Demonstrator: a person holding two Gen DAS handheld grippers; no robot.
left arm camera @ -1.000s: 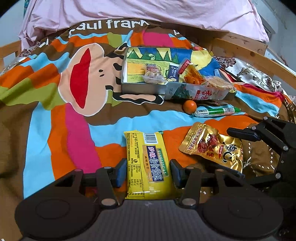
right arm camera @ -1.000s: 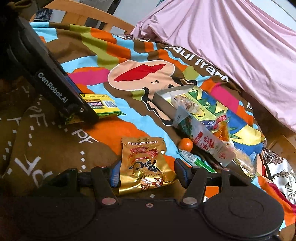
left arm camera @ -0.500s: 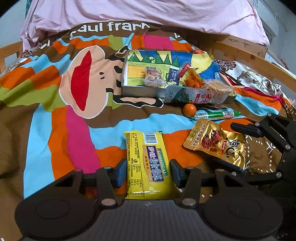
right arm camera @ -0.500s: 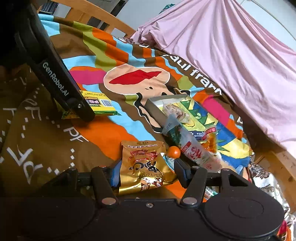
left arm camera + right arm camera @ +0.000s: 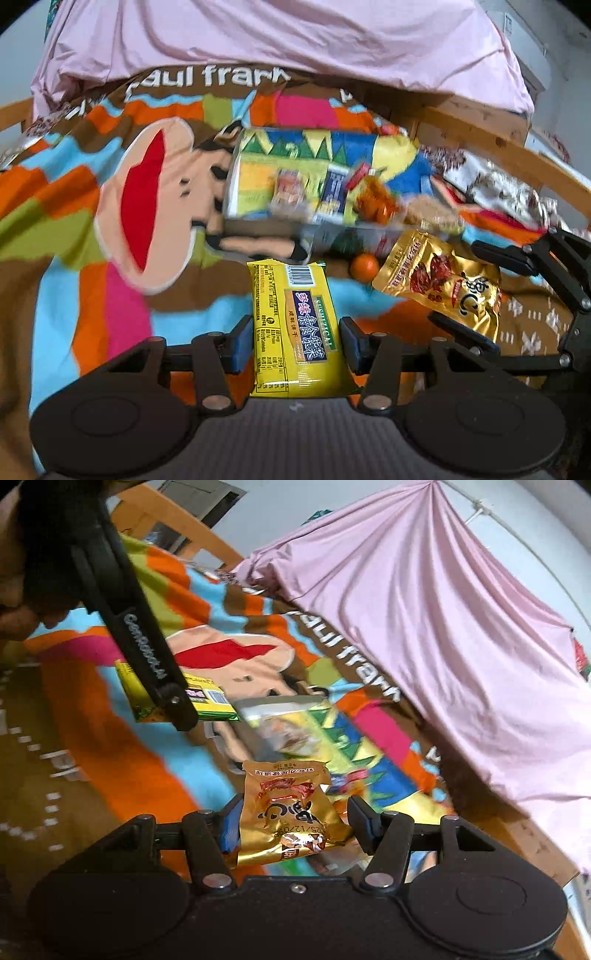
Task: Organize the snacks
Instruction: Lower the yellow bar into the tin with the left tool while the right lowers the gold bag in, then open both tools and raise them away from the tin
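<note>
My left gripper (image 5: 295, 341) is shut on a yellow snack pack (image 5: 293, 325) with a barcode, held above the bedspread. My right gripper (image 5: 293, 823) is shut on a gold foil snack pouch (image 5: 291, 808), also lifted. In the left wrist view the gold pouch (image 5: 439, 280) hangs at the right between the right gripper's black fingers (image 5: 506, 254). In the right wrist view the yellow pack (image 5: 207, 698) shows at the left behind the left gripper's black frame (image 5: 147, 664). A shallow box (image 5: 280, 177) with a colourful lining holds several snacks just beyond both packs.
A small orange (image 5: 364, 267) lies on the bedspread in front of the box. A pink sheet (image 5: 280, 33) hangs behind. A wooden bed rail (image 5: 491, 147) runs along the right. A hand (image 5: 14, 616) shows at the far left of the right wrist view.
Both grippers have risen off the bedspread with their packs and moved toward the box. The right gripper has rolled and tilted upward.
</note>
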